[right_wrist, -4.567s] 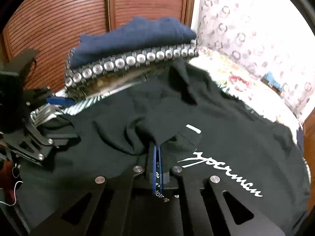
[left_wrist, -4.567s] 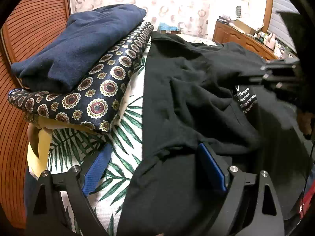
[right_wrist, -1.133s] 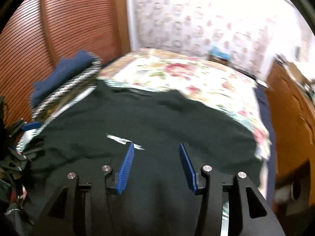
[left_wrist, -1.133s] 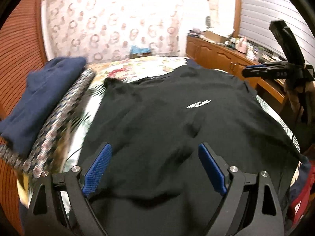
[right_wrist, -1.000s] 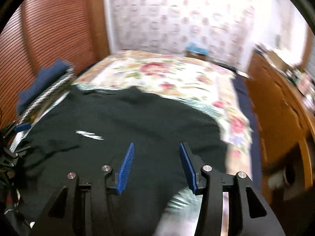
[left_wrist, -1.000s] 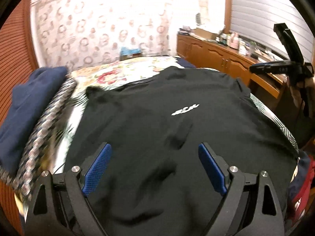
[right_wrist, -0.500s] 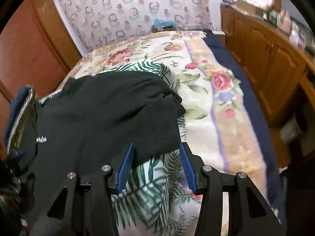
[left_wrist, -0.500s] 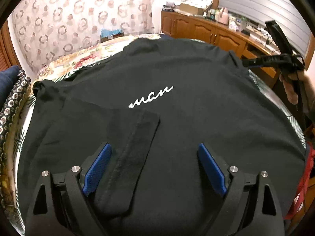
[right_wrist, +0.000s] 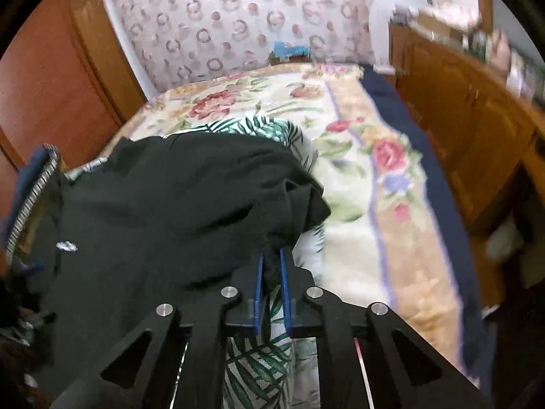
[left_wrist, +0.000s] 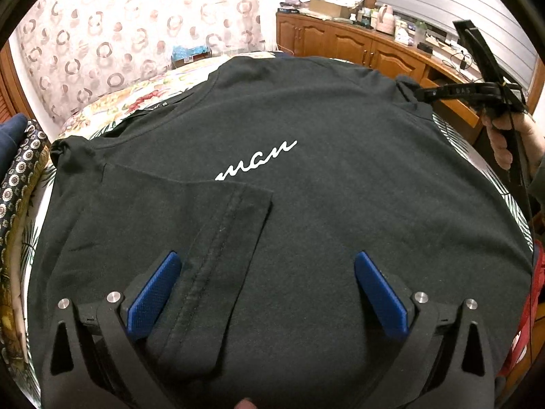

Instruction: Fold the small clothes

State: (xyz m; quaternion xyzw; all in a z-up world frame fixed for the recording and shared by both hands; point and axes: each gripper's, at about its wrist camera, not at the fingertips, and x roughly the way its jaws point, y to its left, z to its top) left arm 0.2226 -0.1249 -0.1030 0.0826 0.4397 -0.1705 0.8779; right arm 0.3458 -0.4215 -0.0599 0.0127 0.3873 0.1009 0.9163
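Observation:
A black T-shirt (left_wrist: 323, 112) with white script (left_wrist: 255, 165) lies spread on the bed. Its left sleeve (left_wrist: 221, 231) is folded inward over the chest. My left gripper (left_wrist: 267, 259) hovers low over the shirt's near part. Its jaws are opening wide, the blue pads (left_wrist: 153, 293) straddle the sleeve's hem, and nothing is gripped. In the right wrist view the jaws of my right gripper (right_wrist: 271, 255) are closing, with bunched fabric at the edge of the T-shirt (right_wrist: 170, 211) pinched between the pads. From the left wrist view that gripper (left_wrist: 420, 93) sits at the shirt's far right corner.
A stack of folded navy and patterned clothes (left_wrist: 20, 156) lies at the left edge. The floral bedspread (right_wrist: 357, 156) and a palm-leaf cloth (right_wrist: 259, 368) lie under the shirt. A wooden cabinet (left_wrist: 357, 47) runs along the right, and a wardrobe (right_wrist: 51, 85) stands at the left.
The right gripper swung to the shirt's right edge and closed on its fabric. The left gripper sank toward the folded sleeve and its jaws widened.

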